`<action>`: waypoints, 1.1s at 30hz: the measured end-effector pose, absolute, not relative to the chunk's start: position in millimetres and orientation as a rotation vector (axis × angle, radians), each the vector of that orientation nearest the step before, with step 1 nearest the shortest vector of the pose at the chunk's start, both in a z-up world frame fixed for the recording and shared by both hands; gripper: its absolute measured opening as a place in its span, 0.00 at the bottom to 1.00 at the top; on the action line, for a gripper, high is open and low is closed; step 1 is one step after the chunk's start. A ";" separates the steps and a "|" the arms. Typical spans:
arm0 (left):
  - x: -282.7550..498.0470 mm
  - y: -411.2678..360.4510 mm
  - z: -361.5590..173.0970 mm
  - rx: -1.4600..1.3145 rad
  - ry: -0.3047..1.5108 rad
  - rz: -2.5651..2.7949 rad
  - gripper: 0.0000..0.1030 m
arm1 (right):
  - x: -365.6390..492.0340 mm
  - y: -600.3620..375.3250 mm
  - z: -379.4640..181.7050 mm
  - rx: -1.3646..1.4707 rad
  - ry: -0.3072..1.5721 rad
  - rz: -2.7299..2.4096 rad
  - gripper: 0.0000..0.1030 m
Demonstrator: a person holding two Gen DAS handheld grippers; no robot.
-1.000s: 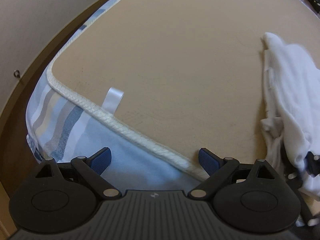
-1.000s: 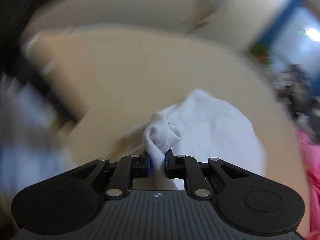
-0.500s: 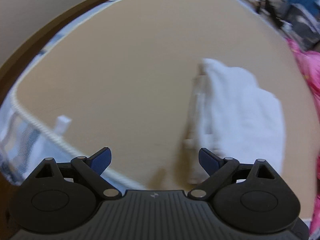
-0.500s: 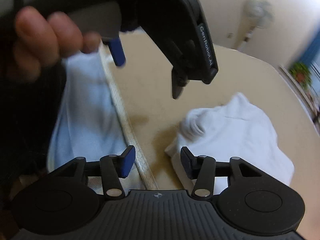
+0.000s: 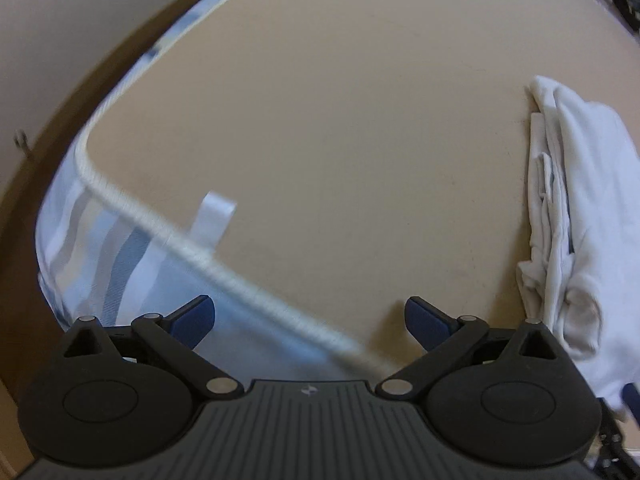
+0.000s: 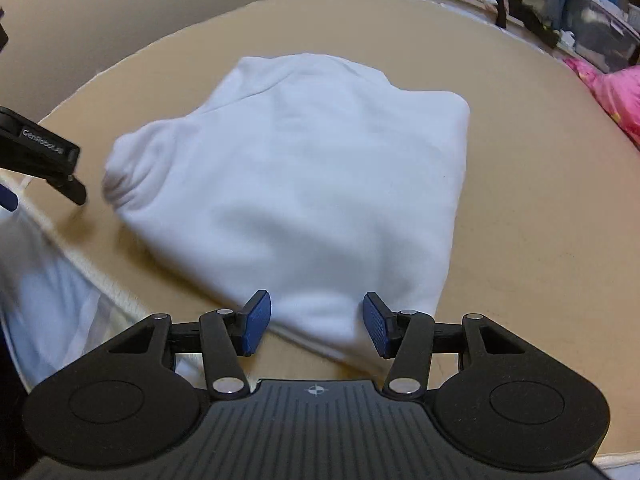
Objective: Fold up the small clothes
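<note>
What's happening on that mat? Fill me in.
A person with a tool in each hand is folding a white garment on a tan mat. The right tool has just been opening; the garment lies folded and free between its pads. The left tool is open and empty over the mat's edge.

The left gripper point(image 5: 310, 318) points steeply downward, its blue-padded jaws spread wide with nothing between them. The right gripper point(image 6: 316, 322) tilts down at a shallower angle; its jaws have just been opening and now stand apart, gripping nothing. The left gripper's black body reaches into the right wrist view from the left edge.
</note>
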State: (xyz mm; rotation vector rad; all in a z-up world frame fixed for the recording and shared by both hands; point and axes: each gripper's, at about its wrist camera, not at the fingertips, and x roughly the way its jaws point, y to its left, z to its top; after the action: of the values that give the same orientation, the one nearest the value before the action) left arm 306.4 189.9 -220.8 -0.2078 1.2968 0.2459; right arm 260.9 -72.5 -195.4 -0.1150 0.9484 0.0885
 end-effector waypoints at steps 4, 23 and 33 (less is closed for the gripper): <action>280.8 192.6 -192.1 -0.257 1.236 0.190 0.99 | 239.8 -75.4 -177.1 -0.123 0.907 0.097 0.55; 323.3 95.0 -189.1 -0.156 1.256 -0.017 0.44 | 233.3 -76.2 -193.3 -0.530 0.836 0.122 0.54; 307.1 121.8 -193.5 -0.312 1.282 -0.089 0.07 | 231.2 -121.5 -164.5 -0.381 0.810 0.133 0.06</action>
State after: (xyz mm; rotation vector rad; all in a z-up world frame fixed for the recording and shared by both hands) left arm 307.1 121.8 -193.5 -0.3120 1.2824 -0.0886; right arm 231.2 -121.5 -164.5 -0.3806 0.8105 0.1334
